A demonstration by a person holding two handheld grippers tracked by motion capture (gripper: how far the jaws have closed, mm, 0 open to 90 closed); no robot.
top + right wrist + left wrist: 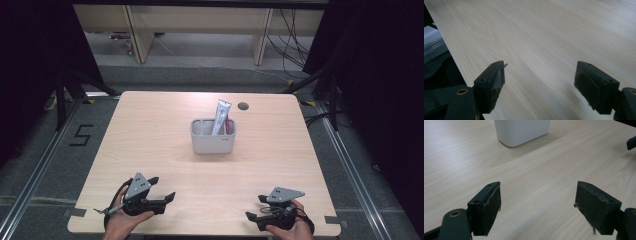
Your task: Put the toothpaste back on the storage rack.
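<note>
Both tools, left (pixel 162 192) and right (pixel 254 209), rest spread and empty near the worktop (pixel 150 150) edge; a tube (pixel 220 117) leans in the grey organizer (pixel 212 142).

Table: I see a light wood top (pixel 160 150) with a round cable hole (pixel 243 106) at its far edge.
On it: a grey holder (pixel 212 141), mid-table.
</note>
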